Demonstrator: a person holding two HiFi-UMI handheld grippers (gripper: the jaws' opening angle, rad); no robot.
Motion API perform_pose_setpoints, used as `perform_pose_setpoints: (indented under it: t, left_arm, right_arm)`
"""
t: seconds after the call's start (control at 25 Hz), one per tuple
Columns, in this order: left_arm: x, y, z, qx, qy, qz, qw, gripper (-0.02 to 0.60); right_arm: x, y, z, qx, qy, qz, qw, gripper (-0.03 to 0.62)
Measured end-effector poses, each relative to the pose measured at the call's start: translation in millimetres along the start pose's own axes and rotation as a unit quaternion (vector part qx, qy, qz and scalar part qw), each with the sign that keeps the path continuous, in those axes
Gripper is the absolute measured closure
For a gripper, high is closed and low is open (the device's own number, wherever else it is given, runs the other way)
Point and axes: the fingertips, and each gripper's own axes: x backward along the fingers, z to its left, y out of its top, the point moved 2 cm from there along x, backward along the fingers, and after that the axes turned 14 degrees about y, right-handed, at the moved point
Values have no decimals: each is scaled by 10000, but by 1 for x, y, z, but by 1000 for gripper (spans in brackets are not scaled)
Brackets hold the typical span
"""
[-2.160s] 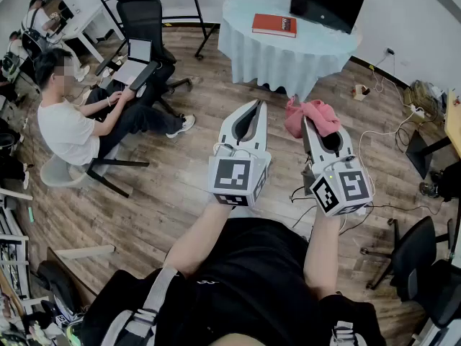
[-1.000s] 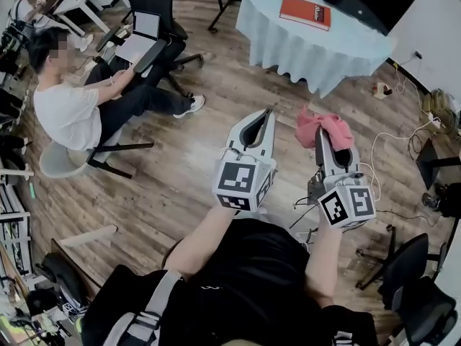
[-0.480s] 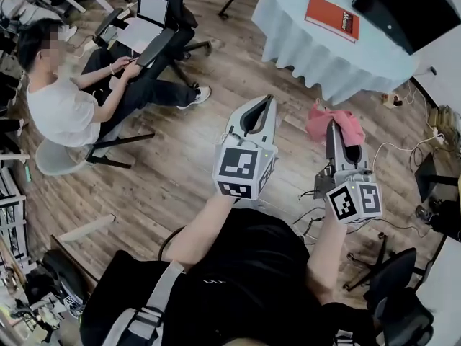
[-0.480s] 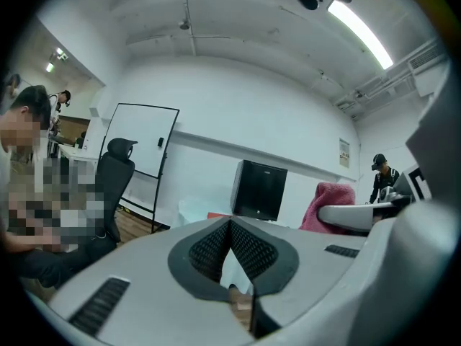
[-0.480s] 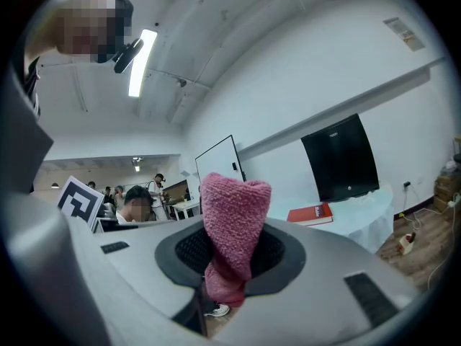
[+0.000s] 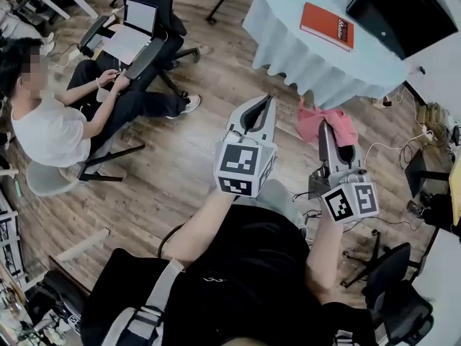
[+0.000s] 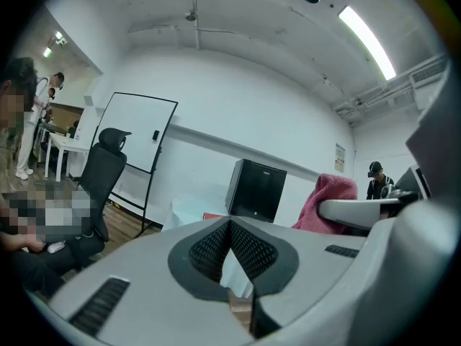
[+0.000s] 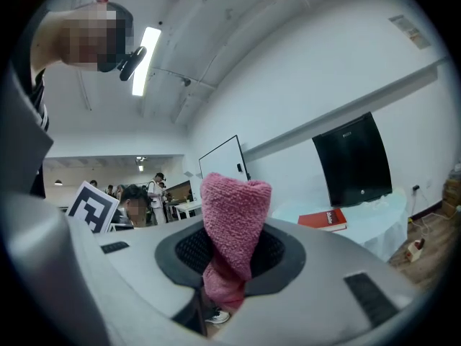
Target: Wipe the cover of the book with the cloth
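A red book (image 6: 327, 25) lies flat on a round table with a pale blue cloth (image 6: 288, 38), far ahead of me; it also shows small in the right gripper view, the book (image 8: 322, 219). My right gripper (image 6: 322, 126) is shut on a pink cloth (image 6: 325, 124), which bunches out past its tips, the cloth (image 8: 232, 233). My left gripper (image 6: 263, 104) is held beside it, shut, with nothing between its jaws (image 7: 230, 244). Both are in the air over the wooden floor, well short of the table.
A black monitor (image 6: 400, 11) stands on the table behind the book. A seated person (image 6: 54, 121) and an office chair with a laptop (image 6: 133, 34) are at the left. Cables and a black chair (image 6: 389, 272) lie at the right. A whiteboard (image 7: 133, 132) stands at the wall.
The view has shifted closer to the table; the book and table sit further right and nearer. Both grippers keep their pose, the right still holding the pink cloth.
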Motion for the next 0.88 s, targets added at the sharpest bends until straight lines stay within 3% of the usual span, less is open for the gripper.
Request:
perform_pose_setpoints:
  t: [0.16,0.32,0.48,0.88]
  left_arm:
    - [-11,16,1,79,-153,-170,9997,566]
    - [-21,31,2,232,-182,-355,9989,566]
    - [-26,33,-5,214,-278,-417,9985,566]
    - [-56,56,-3,-2,-24,-670,9977,566]
  right_arm:
    - [-9,13,-4,699,-271,284,9968,493]
    - [-17,23,-1,993,-164,357,9943,493]
    - [-20,30,-8,1073,-134,316,9936,493]
    - [-46,44,-39,1057,226,-23,9941,493]
